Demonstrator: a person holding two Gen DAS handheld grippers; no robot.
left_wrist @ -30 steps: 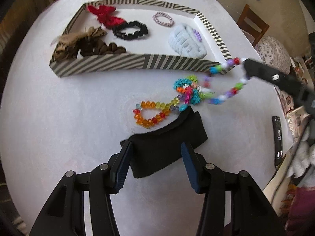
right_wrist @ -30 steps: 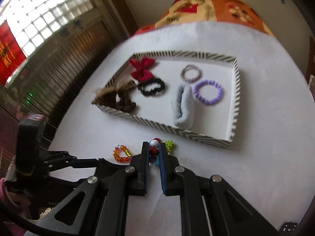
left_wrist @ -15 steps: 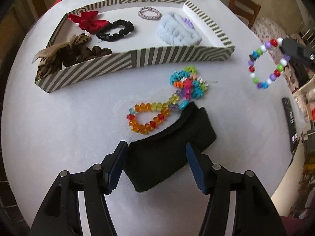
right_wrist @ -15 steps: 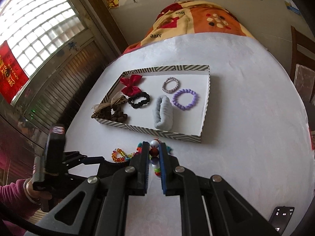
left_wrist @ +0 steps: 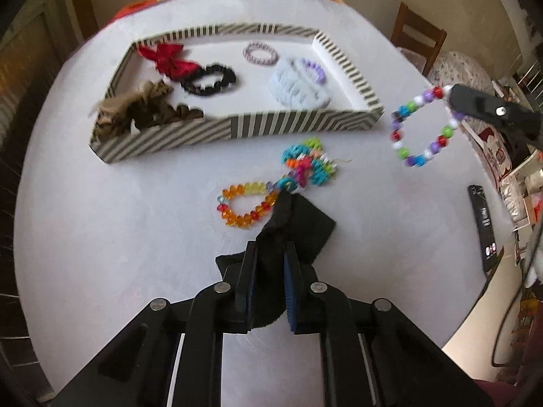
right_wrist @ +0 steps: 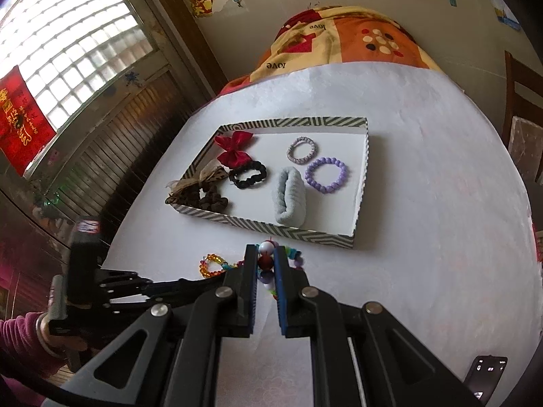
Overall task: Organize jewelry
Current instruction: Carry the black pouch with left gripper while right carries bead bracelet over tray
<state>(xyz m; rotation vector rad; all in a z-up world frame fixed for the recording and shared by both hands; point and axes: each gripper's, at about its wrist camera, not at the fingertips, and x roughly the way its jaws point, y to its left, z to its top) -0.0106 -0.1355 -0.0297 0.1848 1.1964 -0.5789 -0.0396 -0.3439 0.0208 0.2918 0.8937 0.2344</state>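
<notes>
My left gripper [left_wrist: 269, 254] is shut on a black cloth band [left_wrist: 298, 227] and lifts its near end off the white table. My right gripper [right_wrist: 266, 254] is shut on a multicolour bead bracelet [right_wrist: 264, 261], which hangs in the air right of the striped tray [left_wrist: 288, 125] in the left wrist view [left_wrist: 420, 125]. An orange bead bracelet [left_wrist: 244, 203] and a tangle of bright bead bracelets [left_wrist: 309, 164] lie on the table before the tray. The tray [right_wrist: 305, 235] holds a red bow, black scrunchie, grey band, purple bracelet and brown ties.
A black remote [left_wrist: 483, 227] lies near the table's right edge. A wooden chair [left_wrist: 417, 37] stands beyond the table. An orange patterned blanket [right_wrist: 346, 44] lies at the far end. A window and shutters are to the left.
My left gripper closed on the black cloth band and began lifting it. My right gripper rose higher with the bead bracelet, away from the pile on the table.
</notes>
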